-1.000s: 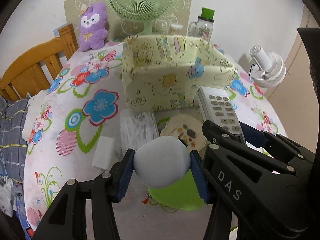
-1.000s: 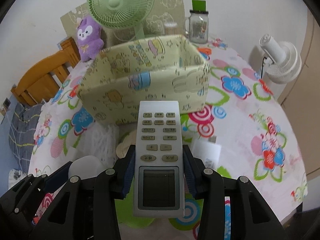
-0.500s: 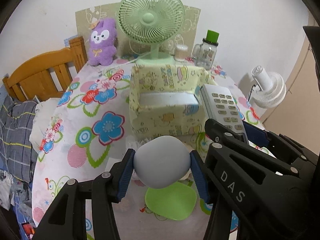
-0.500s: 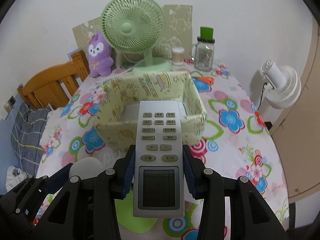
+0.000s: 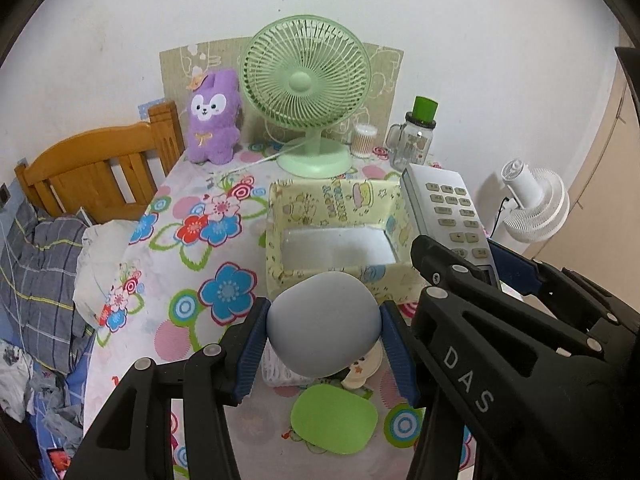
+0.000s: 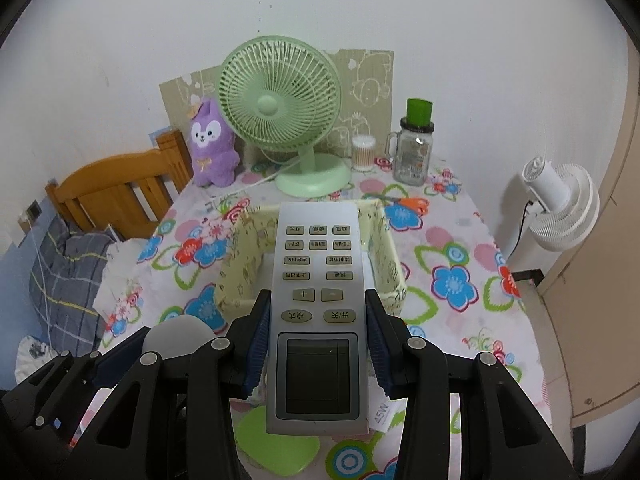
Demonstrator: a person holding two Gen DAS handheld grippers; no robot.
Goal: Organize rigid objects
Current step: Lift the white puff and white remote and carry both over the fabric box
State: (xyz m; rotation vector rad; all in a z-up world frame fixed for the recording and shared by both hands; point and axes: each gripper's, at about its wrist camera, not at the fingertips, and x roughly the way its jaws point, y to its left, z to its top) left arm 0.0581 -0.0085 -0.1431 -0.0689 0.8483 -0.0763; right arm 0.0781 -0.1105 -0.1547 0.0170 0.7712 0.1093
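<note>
Pale grey-blue smooth rounded object [image 5: 323, 322]. Grey-white plastic remote control [image 6: 318, 312], beige keys. Cream fabric storage box [image 5: 316, 204], cartoon print. White tablecloth [image 5: 192, 248], red, blue, green flowers. Mint-green desk fan [image 5: 304, 88], twelve o'clock. Purple plush rabbit [image 5: 212, 120], eleven o'clock.

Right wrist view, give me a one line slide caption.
Right gripper holds a remote control above the yellow storage box.

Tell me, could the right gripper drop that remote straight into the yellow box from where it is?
Probably yes. The right gripper holds the remote above the table, the yellow box lies just ahead with its top open, and nothing stands between.
</note>
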